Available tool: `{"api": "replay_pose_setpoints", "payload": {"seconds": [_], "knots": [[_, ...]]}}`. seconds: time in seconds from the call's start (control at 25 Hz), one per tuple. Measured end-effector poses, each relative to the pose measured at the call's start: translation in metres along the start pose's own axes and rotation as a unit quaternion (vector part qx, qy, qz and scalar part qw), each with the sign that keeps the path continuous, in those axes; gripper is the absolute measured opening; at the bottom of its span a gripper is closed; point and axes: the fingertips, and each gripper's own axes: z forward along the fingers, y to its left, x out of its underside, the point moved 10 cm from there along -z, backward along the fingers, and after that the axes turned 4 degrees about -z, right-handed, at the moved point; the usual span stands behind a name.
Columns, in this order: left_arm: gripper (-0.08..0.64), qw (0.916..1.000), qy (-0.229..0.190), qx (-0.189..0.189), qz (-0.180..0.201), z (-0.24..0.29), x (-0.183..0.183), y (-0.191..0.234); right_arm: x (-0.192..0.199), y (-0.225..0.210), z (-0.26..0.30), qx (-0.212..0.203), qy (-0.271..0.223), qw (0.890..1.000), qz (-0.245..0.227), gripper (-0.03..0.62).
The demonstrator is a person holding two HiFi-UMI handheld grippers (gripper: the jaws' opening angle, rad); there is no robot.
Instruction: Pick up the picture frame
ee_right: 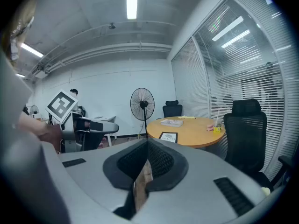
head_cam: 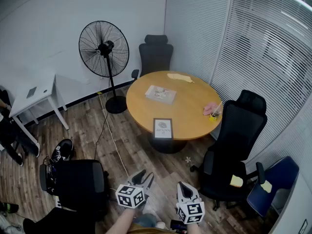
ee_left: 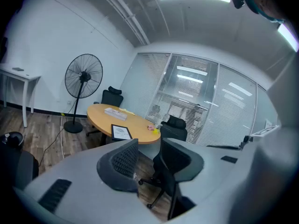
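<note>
Zero contact w/ picture frame (head_cam: 163, 128), flat nr rim of round surface (head_cam: 191, 107), prob. easy reach. Left claw (head_cam: 144, 176) apart, right claw (head_cam: 183, 186) together, both empty.

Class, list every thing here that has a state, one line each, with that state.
Left tongs: open, nothing between them.
Right tongs: shut, empty.
Black-framed picture frame: lying flat at the round wooden table's near edge, untouched.
Black pedestal fan: upright.
White window blinds: lowered.
Yellow cup with a straw: upright on the table.
</note>
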Motion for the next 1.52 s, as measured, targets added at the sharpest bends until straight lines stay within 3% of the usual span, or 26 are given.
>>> {"api": "replay_pose_setpoints", "payload": {"seconds": [0.12, 0.6, 0.88, 1.16, 1.52], "knots": [[0.173, 0.9999, 0.001, 0.002, 0.017, -0.004, 0.0, -0.005, -0.006, 0.004, -0.008, 0.001, -0.002, 1.0, -0.003, 0.012], [0.169, 0.9999, -0.008, -0.004, 0.012, -0.019, 0.006, -0.015, 0.0, 0.005, -0.032, 0.015, -0.011, 1.0, -0.001, 0.012], [0.169, 0.9998, -0.002, -0.018, -0.004, -0.015, 0.007, 0.001, 0.007, 0.005, -0.018, 0.006, 0.003, 1.0, 0.002, 0.012], [0.169, 0.9996, 0.02, -0.015, -0.011, 0.038, 0.001, 0.022, 0.011, -0.023, 0.03, 0.006, 0.021, 1.0, -0.001, 0.012], [0.169, 0.9994, 0.024, -0.019, -0.013, 0.14, -0.052, 0.081, -0.01, -0.084, 0.137, 0.011, 0.042, 0.999, -0.007, 0.012]]}}
